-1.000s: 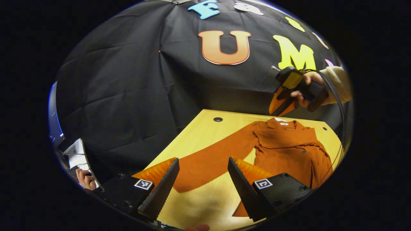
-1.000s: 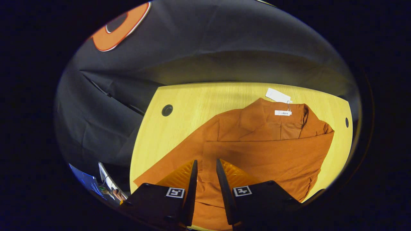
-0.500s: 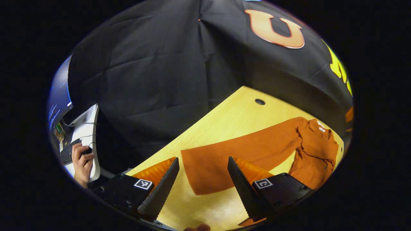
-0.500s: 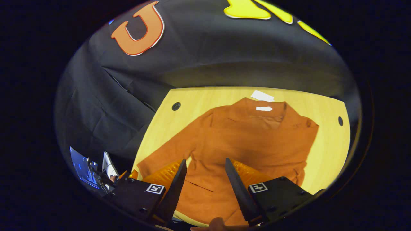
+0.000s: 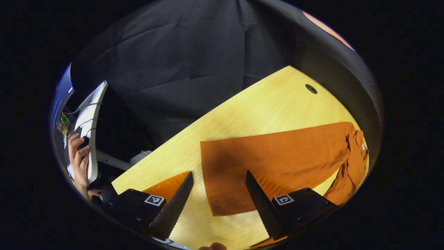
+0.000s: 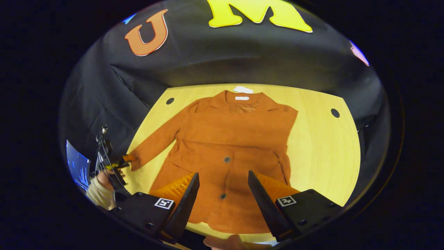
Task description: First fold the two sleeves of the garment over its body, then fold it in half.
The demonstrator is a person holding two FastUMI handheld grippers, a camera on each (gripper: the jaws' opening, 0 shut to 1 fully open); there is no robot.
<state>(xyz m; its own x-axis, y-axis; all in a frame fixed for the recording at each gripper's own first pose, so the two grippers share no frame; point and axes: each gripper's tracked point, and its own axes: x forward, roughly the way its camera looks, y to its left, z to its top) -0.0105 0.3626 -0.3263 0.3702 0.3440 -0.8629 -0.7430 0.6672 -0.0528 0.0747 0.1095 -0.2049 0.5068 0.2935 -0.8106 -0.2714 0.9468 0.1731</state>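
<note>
In the right gripper view we see the orange jacket [image 6: 229,146] spread flat mid-frame on the desk [image 6: 319,146], one sleeve [image 6: 156,144] stretched lower left. Our left hand-held gripper [image 5: 216,194] gapes over its cuff; the right hand-held gripper [image 6: 222,194] hangs spread, empty.

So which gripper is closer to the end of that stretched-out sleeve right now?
Left. The left gripper hangs open right at the sleeve cuff, which lies flat on the table. The right gripper is open over the garment's lower hem, farther off.
</note>
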